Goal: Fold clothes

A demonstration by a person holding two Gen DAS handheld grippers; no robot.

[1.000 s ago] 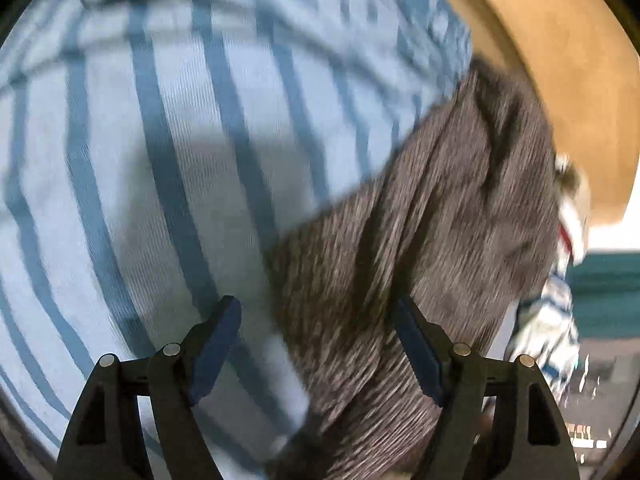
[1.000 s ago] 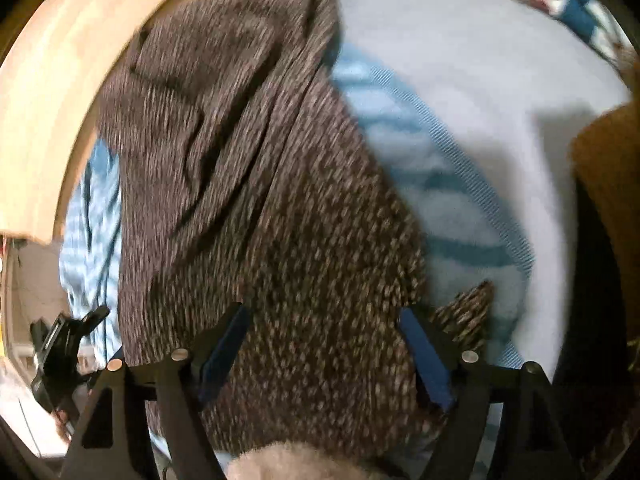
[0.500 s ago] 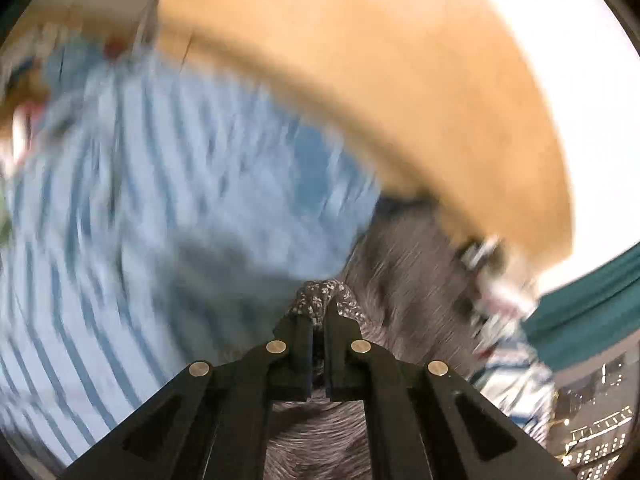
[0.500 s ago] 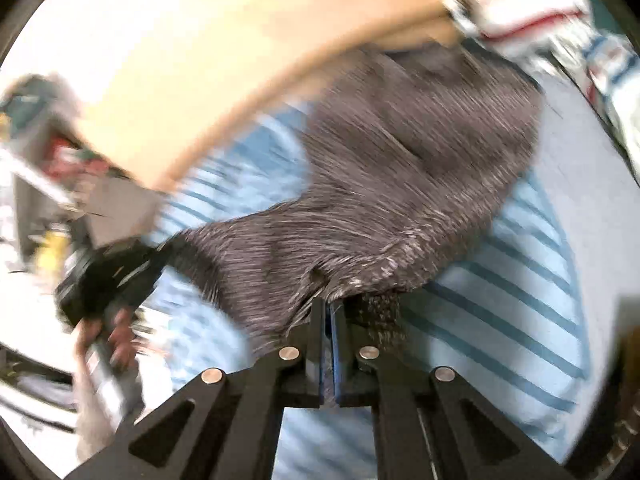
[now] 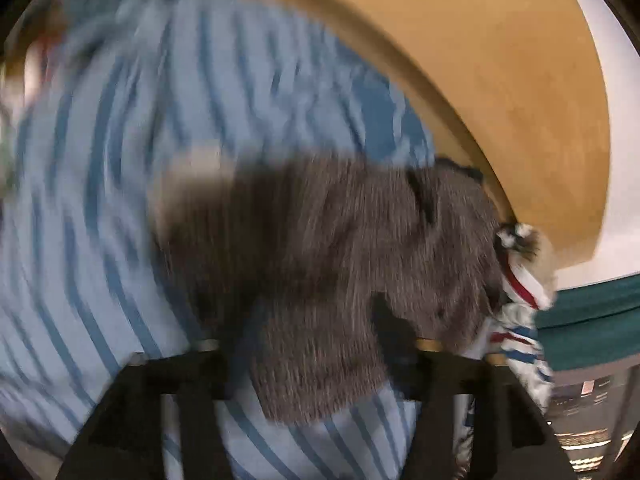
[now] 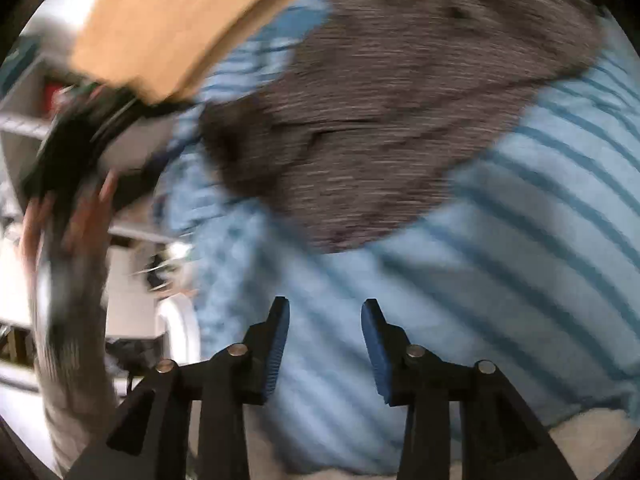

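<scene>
A grey-brown knit garment (image 5: 340, 260) lies bunched on a light blue striped fabric (image 5: 120, 200). In the left wrist view its lower edge covers the tips of my left gripper (image 5: 316, 344), whose jaws stand wide apart. In the right wrist view the same garment (image 6: 392, 120) lies ahead, above my right gripper (image 6: 325, 320), which is open with only the striped fabric (image 6: 500, 280) showing between its blue pads (image 6: 280, 328). The left gripper (image 6: 72, 140) shows as a black blur at the left edge, held by a hand (image 6: 80, 216). Both views are motion-blurred.
A tan wooden board (image 5: 500, 80) curves behind the fabrics. A red, white and blue patterned cloth (image 5: 520, 280) sits at the garment's right end, beside a teal surface (image 5: 588, 320). Shelves (image 6: 24, 128) and room clutter lie far left. Pale fabric (image 6: 592, 432) shows at the lower right.
A second ago both grippers were open over the grey garment; half a second ago both were shut on it. Now both have opened and let it go onto the striped fabric.
</scene>
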